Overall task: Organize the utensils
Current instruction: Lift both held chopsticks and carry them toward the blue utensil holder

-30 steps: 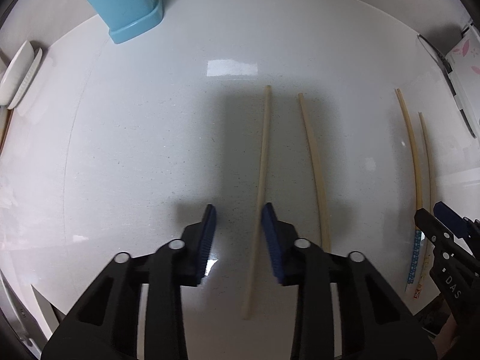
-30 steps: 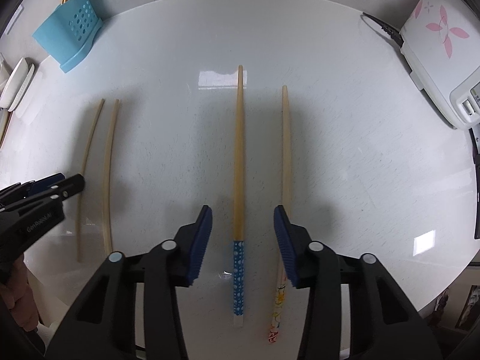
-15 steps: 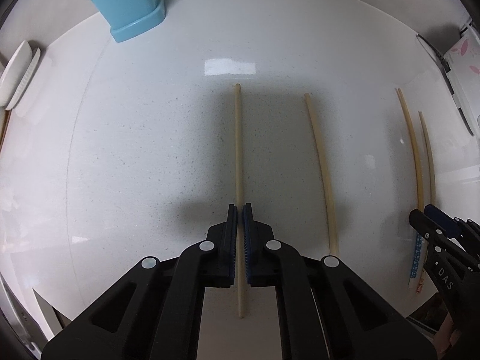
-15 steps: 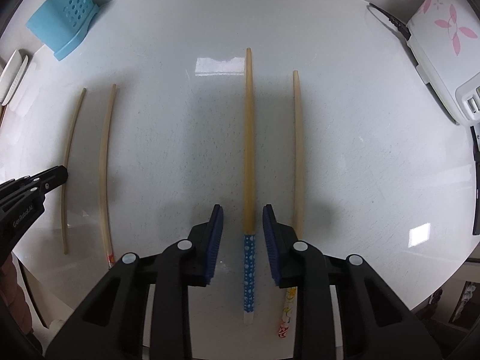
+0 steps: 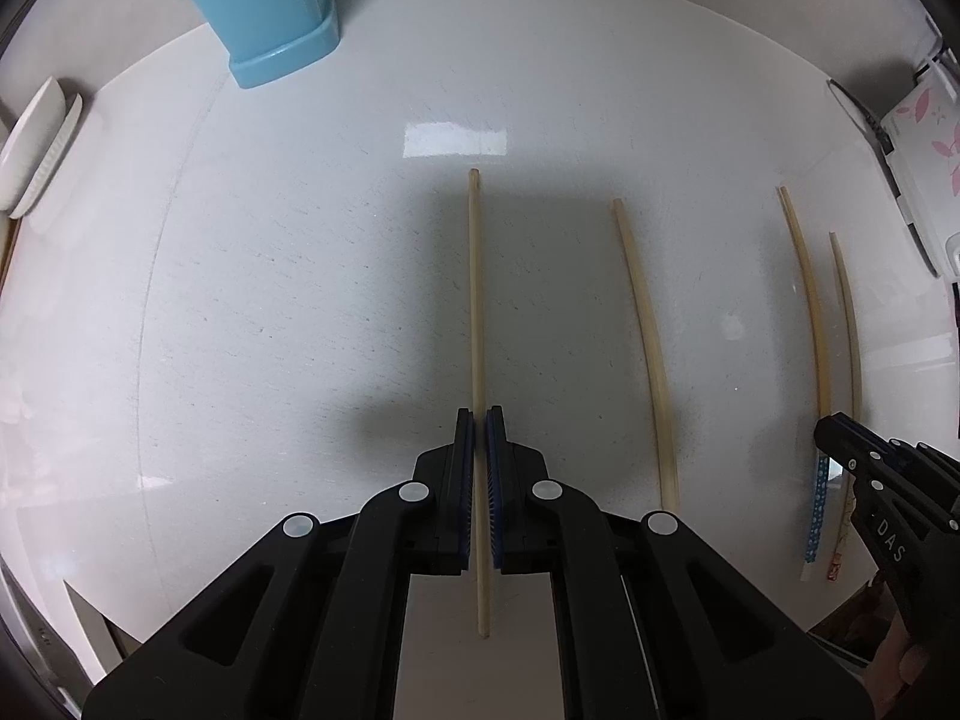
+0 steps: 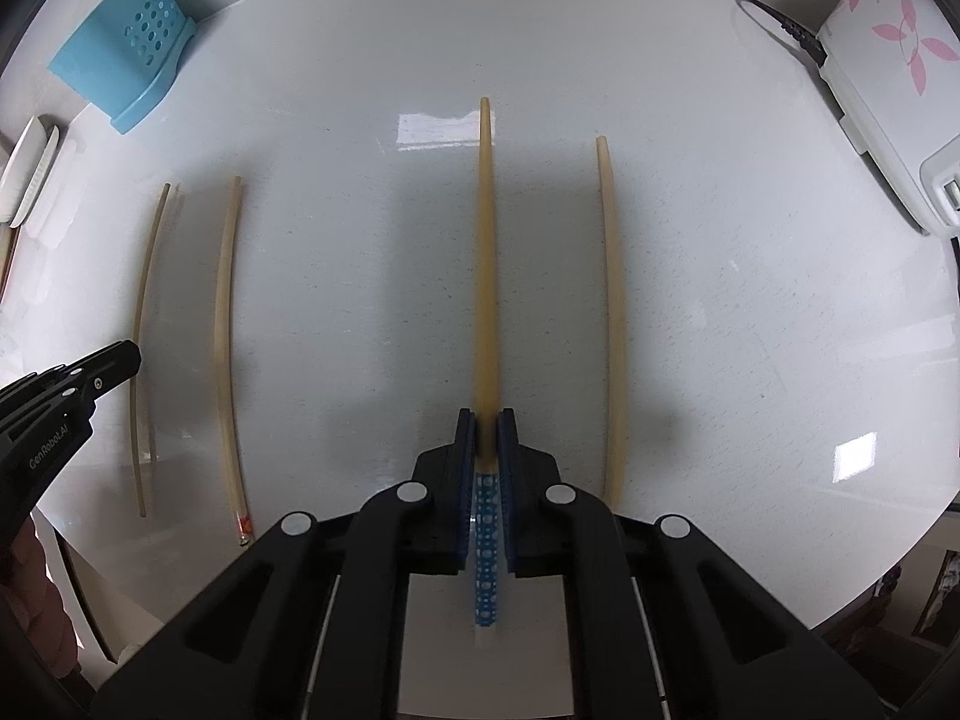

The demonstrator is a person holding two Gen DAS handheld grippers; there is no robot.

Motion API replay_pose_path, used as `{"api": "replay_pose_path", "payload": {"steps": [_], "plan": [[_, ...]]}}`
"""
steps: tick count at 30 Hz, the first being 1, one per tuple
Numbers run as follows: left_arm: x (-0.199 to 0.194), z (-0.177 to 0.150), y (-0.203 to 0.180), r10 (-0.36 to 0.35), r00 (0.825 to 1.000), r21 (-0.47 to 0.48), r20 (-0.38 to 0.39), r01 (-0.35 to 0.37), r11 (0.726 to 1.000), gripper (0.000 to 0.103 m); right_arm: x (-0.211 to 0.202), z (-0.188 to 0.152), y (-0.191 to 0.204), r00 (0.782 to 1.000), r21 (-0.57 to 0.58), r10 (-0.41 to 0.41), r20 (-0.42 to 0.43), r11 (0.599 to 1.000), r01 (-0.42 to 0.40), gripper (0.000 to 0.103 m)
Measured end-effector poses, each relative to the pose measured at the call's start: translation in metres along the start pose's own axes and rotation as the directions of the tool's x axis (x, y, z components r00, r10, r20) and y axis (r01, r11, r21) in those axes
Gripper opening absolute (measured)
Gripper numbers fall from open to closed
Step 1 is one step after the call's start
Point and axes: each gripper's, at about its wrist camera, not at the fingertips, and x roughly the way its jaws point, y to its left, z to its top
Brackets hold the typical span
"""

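4 chopsticks lie side by side on the white table (image 5: 270,312), all pointing the same way and set apart from one another, so that each can be pinched without disturbing its neighbour.

The left gripper (image 5: 479,420) points straight down with its blue pads pressed onto the plain bamboo chopstick (image 5: 475,300), pinching it near the blunt end. That leaves most of the stick's length ahead of the pads, probably so the long free end can go into a holder first. Its mate, the second plain chopstick (image 5: 648,348), lies loose on the table just to the right.

The right gripper (image 6: 486,420) is likewise clamped on the blue-dotted chopstick (image 6: 487,276), gripping where the dotted handle meets the bare wood; the handle shows between the pads and the tapered tip reaches forward. The stick looks blurred, which suggests it may be leaving the surface. The other tapered chopstick (image 6: 612,312), with a pale patterned handle, lies free beside it.

The blue perforated utensil holder (image 6: 129,54) stands at the far left edge, well apart from both grips, with a few sticks already showing inside it. It is the likely destination. A white appliance with pink flowers (image 6: 894,54) sits at the far right.
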Motion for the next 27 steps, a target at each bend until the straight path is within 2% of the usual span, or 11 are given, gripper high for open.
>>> {"api": "replay_pose_path", "payload": {"steps": [7, 14, 20, 27], "plan": [[-0.01, 0.0, 0.01, -0.024, 0.999, -0.012, 0.022, 0.024, 1.0, 0.004, -0.011, 0.004, -0.017, 0.999, -0.004, 0.023, 0.041, 1.0, -0.023, 0.007], [-0.026, 0.002, 0.012, -0.045, 0.997, -0.022, 0.062, 0.046, 0.999, 0.003, -0.029, 0.006, -0.014, 0.995, -0.011, 0.047, 0.084, 0.999, -0.046, 0.007], [-0.046, 0.007, 0.01, -0.052, 0.993, -0.028, 0.107, 0.055, 0.998, 0.003, -0.047, 0.013, -0.007, 0.99, -0.028, 0.061, 0.129, 0.998, -0.058, 0.007], [-0.064, 0.006, 0.018, -0.06, 0.985, -0.027, 0.162, 0.066, 0.997, 0.004, -0.057, 0.03, 0.027, 0.981, -0.057, 0.075, 0.178, 0.996, -0.066, 0.007]]}}
